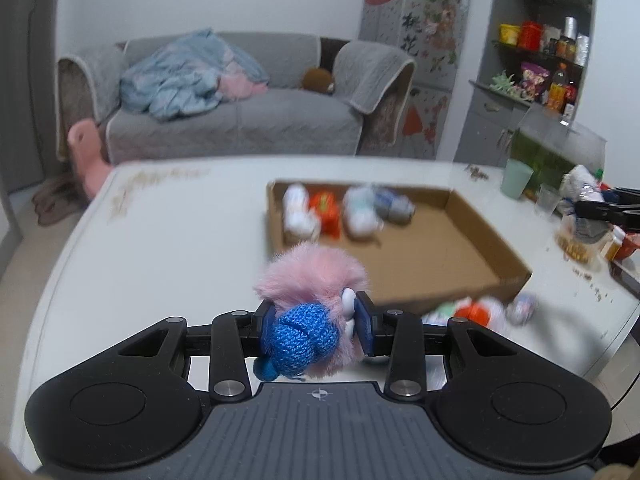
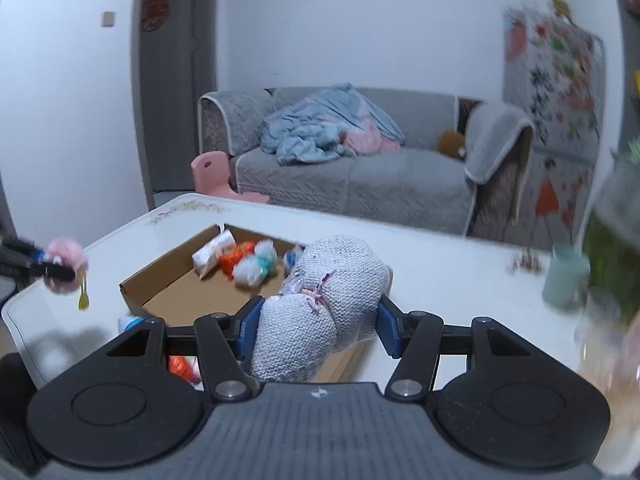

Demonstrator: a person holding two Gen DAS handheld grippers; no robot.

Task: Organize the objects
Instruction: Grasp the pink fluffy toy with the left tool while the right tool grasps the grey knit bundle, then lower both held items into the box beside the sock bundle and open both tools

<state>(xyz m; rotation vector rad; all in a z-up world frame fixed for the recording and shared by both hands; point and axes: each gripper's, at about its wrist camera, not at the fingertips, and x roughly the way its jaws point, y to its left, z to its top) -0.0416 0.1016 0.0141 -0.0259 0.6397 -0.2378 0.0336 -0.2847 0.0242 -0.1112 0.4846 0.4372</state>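
Observation:
My left gripper (image 1: 316,320) is shut on a pink fluffy toy (image 1: 316,276) with a blue knitted part (image 1: 300,336), held above the white table (image 1: 160,240) just before an open cardboard box (image 1: 460,248). Several small wrapped and knitted bundles (image 1: 344,208) lie along the box's far wall. A few more bundles (image 1: 476,312) rest on the table by the box's near corner. My right gripper (image 2: 316,324) is shut on a grey knitted bundle (image 2: 340,280), lifted over the box (image 2: 168,280). The right wrist view shows the left gripper (image 2: 60,268) at far left with the pink toy (image 2: 66,254).
A pale green cup (image 1: 516,178), a glass tank (image 1: 560,148), jars and scattered crumbs crowd the table's right side. Beyond the table stand a grey sofa (image 1: 240,120) with a blue blanket, a pink child's chair (image 2: 212,178) and a stocked shelf (image 1: 548,48).

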